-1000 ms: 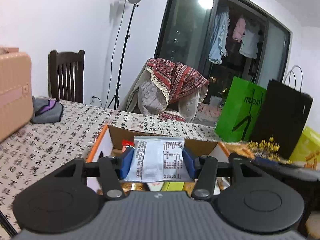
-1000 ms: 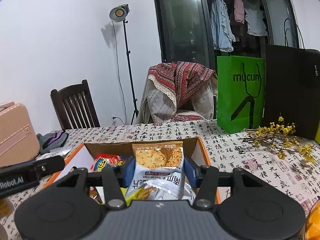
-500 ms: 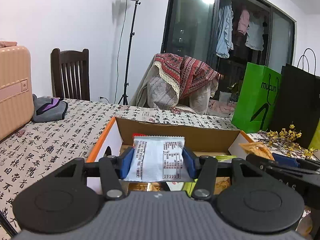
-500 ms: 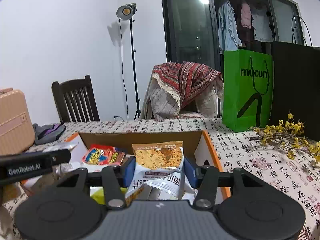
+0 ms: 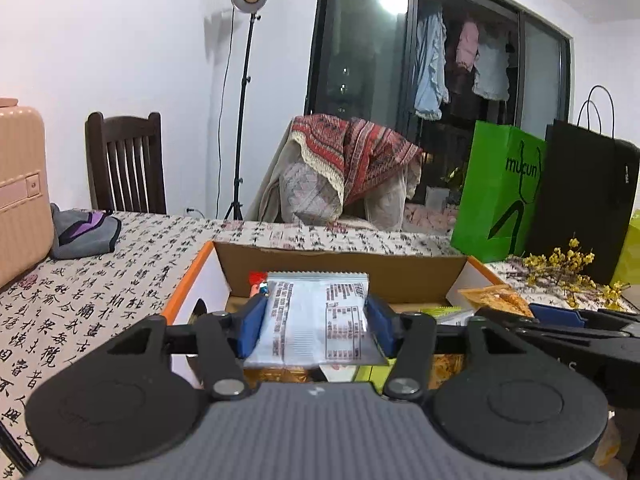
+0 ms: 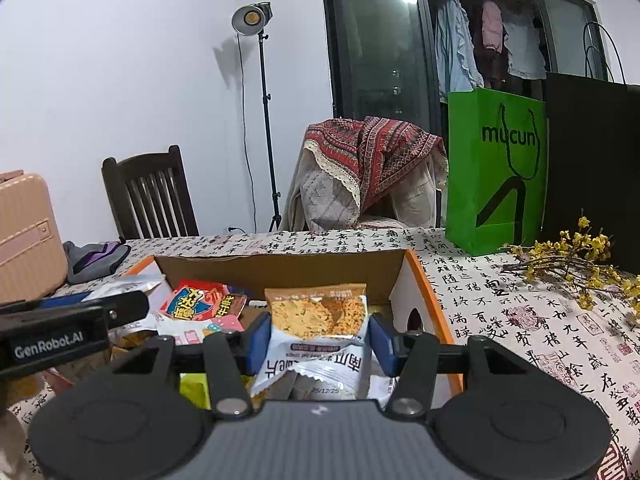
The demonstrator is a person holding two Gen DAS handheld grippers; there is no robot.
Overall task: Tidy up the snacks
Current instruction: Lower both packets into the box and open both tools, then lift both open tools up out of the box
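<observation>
Both over the cardboard box (image 5: 340, 268). Left tool (image 5: 314, 326) jaws opening, white snack packet (image 5: 316, 320) between them, pads just off it. Right tool (image 6: 318, 342) jaws opening, cracker packet (image 6: 318, 332) between them.

The bench (image 6: 520, 340) wore a white cloth printed with black calligraphy and a few red seals, and on it stood a brown cardboard box (image 6: 280, 270) with orange edges and white side walls. Behind the box, a bright green bag (image 6: 496, 168) with dark lettering stood beside a black bag (image 6: 592, 168), with yellow blossoms (image 6: 580, 252) before them. Left of the box lay a grey and purple cloth (image 6: 96, 260) and a peach-pink suitcase (image 6: 24, 236); each tool had black arms and blue pads (image 5: 252, 328).
</observation>
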